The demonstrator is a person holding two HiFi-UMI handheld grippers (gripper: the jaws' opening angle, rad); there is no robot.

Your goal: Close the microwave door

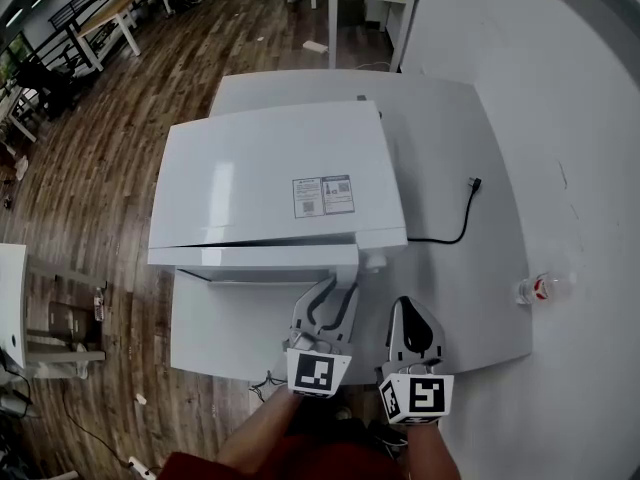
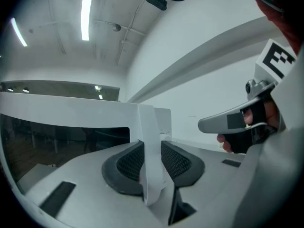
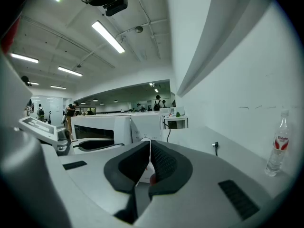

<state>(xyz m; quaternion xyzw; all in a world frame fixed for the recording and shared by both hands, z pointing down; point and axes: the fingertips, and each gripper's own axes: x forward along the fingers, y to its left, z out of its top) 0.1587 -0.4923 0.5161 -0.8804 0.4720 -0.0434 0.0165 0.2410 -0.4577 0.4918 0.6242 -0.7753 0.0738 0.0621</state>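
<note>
The white microwave [image 1: 270, 178] stands on a white table [image 1: 450, 158] with its front toward me. Its door [image 1: 255, 258] hangs slightly ajar. My left gripper [image 1: 333, 290] is at the door's free right edge. In the left gripper view that white door edge [image 2: 148, 137] stands upright between the two black pads [image 2: 130, 163], which touch it on both sides; the dark door window [image 2: 61, 141] runs off to the left. My right gripper [image 1: 408, 310] hovers just right of the left one, off the microwave. Its jaws [image 3: 150, 151] are together with nothing in them.
A black power cord [image 1: 455, 230] trails over the table right of the microwave. A small plastic bottle [image 1: 540, 288] stands near the table's right edge, also seen as the bottle [image 3: 281, 144] in the right gripper view. Wooden floor lies left of the table; a white wall is at right.
</note>
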